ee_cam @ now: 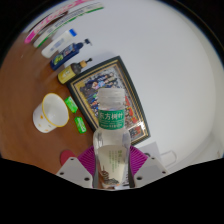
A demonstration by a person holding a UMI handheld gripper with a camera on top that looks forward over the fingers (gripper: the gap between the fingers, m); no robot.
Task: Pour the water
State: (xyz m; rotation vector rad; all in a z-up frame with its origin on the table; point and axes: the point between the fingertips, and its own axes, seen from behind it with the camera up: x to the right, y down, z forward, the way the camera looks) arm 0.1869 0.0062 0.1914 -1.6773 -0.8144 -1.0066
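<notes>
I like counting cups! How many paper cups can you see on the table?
1. The paper cup stands on the brown table, beside the bottle that the tool grips. Others may be hidden behind the bottle.

The bottle (111,135) covers the middle of the tongs (111,172), so the inner faces of the fingers (72,172) mostly lie behind it, and whether both press on it cannot be told. Its base runs out of sight below. The bottle also hides the near end of the framed picture (103,85) on the counter (30,85). The print on its green label (111,123) is too small to read. Beyond, the markers (62,45) and small bottles (72,62) blur together.
</notes>
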